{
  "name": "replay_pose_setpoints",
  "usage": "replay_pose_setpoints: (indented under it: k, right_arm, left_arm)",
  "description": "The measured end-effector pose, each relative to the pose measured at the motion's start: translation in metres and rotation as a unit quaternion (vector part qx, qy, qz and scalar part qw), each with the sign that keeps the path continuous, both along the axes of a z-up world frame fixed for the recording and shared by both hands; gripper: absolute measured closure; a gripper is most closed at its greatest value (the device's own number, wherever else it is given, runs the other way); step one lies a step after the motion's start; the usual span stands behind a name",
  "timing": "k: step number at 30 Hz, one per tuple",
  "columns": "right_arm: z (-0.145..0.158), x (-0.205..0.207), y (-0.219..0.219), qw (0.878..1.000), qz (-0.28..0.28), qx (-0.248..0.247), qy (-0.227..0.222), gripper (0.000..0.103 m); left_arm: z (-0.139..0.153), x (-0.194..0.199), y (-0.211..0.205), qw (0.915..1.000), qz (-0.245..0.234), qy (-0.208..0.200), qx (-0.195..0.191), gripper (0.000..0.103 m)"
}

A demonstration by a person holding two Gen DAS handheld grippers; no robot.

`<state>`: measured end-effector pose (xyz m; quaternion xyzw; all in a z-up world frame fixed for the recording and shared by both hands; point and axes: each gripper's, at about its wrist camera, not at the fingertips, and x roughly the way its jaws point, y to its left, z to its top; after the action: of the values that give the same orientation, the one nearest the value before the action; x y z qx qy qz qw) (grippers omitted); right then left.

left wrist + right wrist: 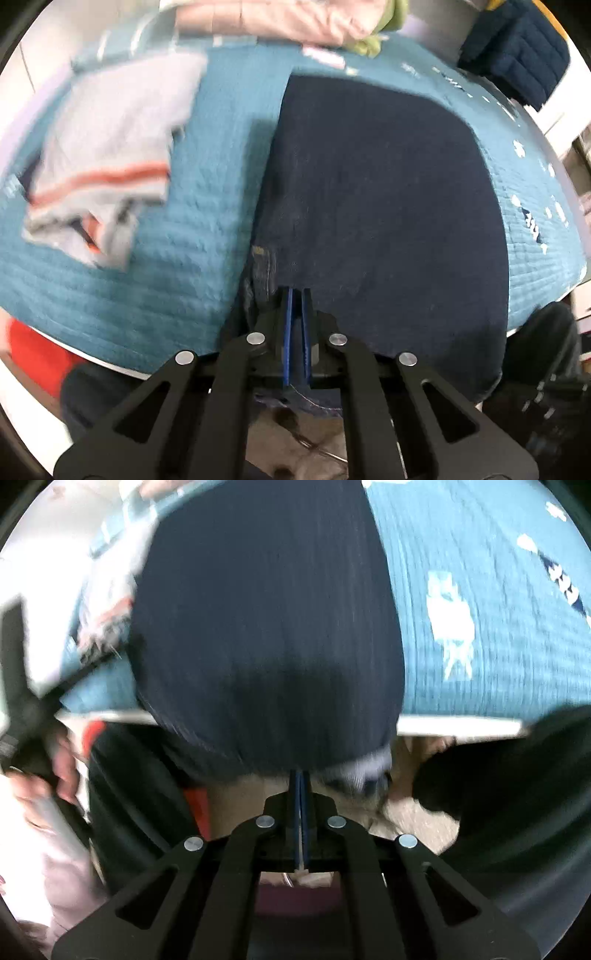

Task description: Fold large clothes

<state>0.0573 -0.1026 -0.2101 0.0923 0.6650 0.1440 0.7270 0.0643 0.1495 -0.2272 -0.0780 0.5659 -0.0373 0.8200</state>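
Because each corner needs its own anchor, we keep both jaws clenched on the near hem of the navy garment [376,192], which stretches ahead of them over the teal quilt [207,229] (presumably for folding it away from us).

A navy garment [380,206] lies on teal quilting [207,229] with white figures, beside grey orange-striped cloth [110,147].
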Motion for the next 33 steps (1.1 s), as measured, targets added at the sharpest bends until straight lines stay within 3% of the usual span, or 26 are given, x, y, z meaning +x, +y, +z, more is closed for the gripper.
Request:
replay_pose_setpoints:
  k: [2, 4, 6, 8, 11, 15, 17, 20, 22, 24, 28, 30, 33]
  right_arm:
    - [0.012, 0.019, 0.001, 0.999, -0.006, -0.029, -0.045, 0.102]
    - [0.009, 0.038, 0.005, 0.997, -0.012, -0.052, -0.058, 0.102]
    - [-0.014, 0.059, 0.008, 0.996, -0.013, -0.074, -0.045, 0.102]
    - [-0.055, 0.076, 0.006, 0.998, -0.025, -0.063, -0.018, 0.103]
    - [-0.045, 0.076, 0.011, 0.996, -0.011, -0.083, -0.026, 0.103]
    - [-0.035, 0.077, 0.003, 0.997, -0.032, -0.066, -0.016, 0.103]
    - [-0.016, 0.082, -0.002, 0.997, -0.036, -0.049, -0.037, 0.101]
    - [0.010, 0.104, -0.002, 0.995, -0.036, -0.052, -0.071, 0.100]
    - [0.013, 0.121, 0.000, 0.995, -0.041, -0.051, -0.073, 0.100]
    - [0.005, 0.135, 0.004, 0.995, -0.038, -0.063, -0.070, 0.099]
    - [-0.044, 0.160, 0.014, 0.993, -0.025, -0.107, -0.049, 0.101]
    - [-0.041, 0.159, 0.022, 0.990, -0.009, -0.130, -0.062, 0.102]
    - [-0.036, 0.157, 0.019, 0.991, -0.009, -0.121, -0.055, 0.101]
  left_arm:
    - [-0.009, 0.003, 0.008, 0.9996, 0.014, 0.009, -0.024, 0.098]
    - [-0.015, 0.006, 0.015, 0.9986, 0.025, 0.017, -0.045, 0.098]
    - [-0.024, 0.012, 0.026, 0.9961, 0.041, 0.026, -0.074, 0.099]
    - [-0.035, 0.016, 0.039, 0.9909, 0.056, 0.031, -0.118, 0.099]
    - [-0.039, 0.016, 0.050, 0.9858, 0.065, 0.035, -0.151, 0.100]
    - [-0.016, 0.011, 0.041, 0.9926, 0.050, 0.024, -0.108, 0.100]
    - [0.006, 0.009, 0.033, 0.9963, 0.031, -0.004, -0.080, 0.100]
    - [0.036, 0.018, 0.026, 0.9941, 0.006, -0.040, -0.101, 0.100]
    - [0.044, 0.036, 0.018, 0.9960, 0.002, -0.053, -0.072, 0.100]
    - [0.037, 0.055, 0.014, 0.9974, 0.004, -0.043, -0.058, 0.100]
    - [-0.038, 0.105, 0.011, 0.9981, 0.024, 0.047, -0.032, 0.101]
    - [-0.040, 0.107, 0.013, 0.9984, 0.034, 0.032, -0.031, 0.101]
    - [-0.035, 0.105, 0.009, 0.9989, 0.025, 0.039, -0.008, 0.101]
